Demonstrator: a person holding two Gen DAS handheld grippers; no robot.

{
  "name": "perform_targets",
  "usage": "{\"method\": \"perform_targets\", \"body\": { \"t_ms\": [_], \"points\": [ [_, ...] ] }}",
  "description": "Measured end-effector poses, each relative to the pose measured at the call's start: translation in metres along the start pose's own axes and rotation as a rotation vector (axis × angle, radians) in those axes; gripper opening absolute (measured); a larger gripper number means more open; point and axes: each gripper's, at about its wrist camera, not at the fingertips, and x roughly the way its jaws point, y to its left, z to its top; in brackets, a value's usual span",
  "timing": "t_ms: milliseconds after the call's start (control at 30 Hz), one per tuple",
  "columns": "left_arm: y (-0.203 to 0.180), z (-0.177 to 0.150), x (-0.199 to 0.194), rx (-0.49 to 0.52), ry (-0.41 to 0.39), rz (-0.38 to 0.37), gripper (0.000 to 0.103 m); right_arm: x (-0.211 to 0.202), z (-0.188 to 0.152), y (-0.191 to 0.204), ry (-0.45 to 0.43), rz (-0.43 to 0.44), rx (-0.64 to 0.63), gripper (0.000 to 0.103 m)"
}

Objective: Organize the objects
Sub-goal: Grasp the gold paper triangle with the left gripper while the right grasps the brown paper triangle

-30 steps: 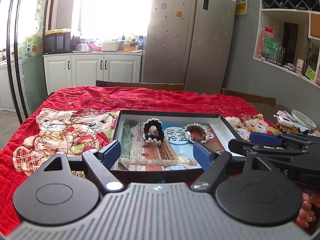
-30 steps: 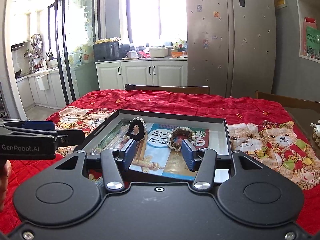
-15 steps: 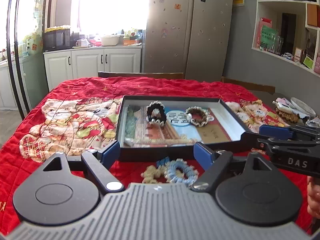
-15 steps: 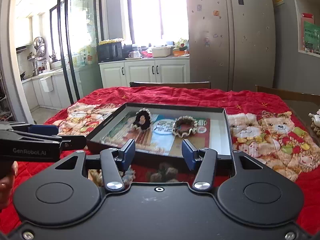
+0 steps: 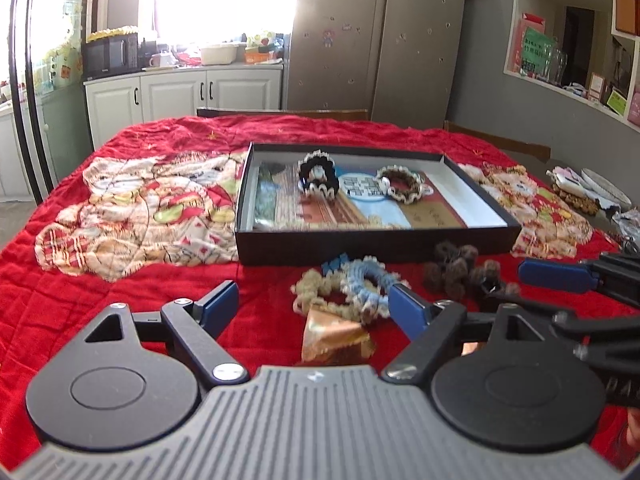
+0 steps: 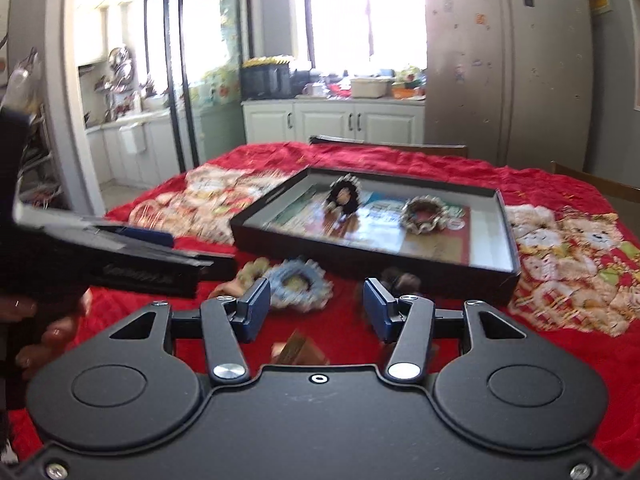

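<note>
On the red quilt [image 5: 120, 292] covering the table, a black tray [image 5: 376, 246] is sitting toward the middle, with a black scrunchie [image 5: 319, 176] and a brown scrunchie [image 5: 401, 183] lying apart inside it, near its far wall. In front of the tray's near wall, a blue scrunchie [image 5: 370, 284] is lying against a tan one [image 5: 316, 294], and a dark brown pom-pom tie [image 5: 460, 268] is resting just to their right. A gold wedge [image 5: 334, 340] is sitting nearer the quilt's front edge. The left gripper [image 5: 314, 304] is hovering low over the blue and tan pair, jaws spread wide and holding nothing. The right gripper [image 6: 316, 306] is hovering alongside, jaws also wide and empty, its view blurred.
</note>
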Motion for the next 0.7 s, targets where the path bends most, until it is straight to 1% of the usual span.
{"method": "perform_targets", "body": {
  "t_ms": [67, 233, 400, 700],
  "points": [
    [0.001, -0.004, 0.001, 0.005, 0.003, 0.002, 0.089, 0.002, -0.008, 0.005, 0.018, 0.002, -0.012, 0.05],
    [0.003, -0.01, 0.007, 0.007, 0.017, 0.002, 0.089, 0.008, -0.021, 0.008, 0.051, 0.019, 0.017, 0.05],
    [0.001, -0.017, 0.015, 0.016, 0.039, -0.012, 0.089, 0.011, -0.027, 0.011, 0.059, 0.008, 0.007, 0.05],
    [0.001, -0.025, 0.028, 0.02, 0.065, 0.001, 0.089, 0.019, -0.035, 0.016, 0.088, 0.002, 0.0, 0.05]
  ]
}}
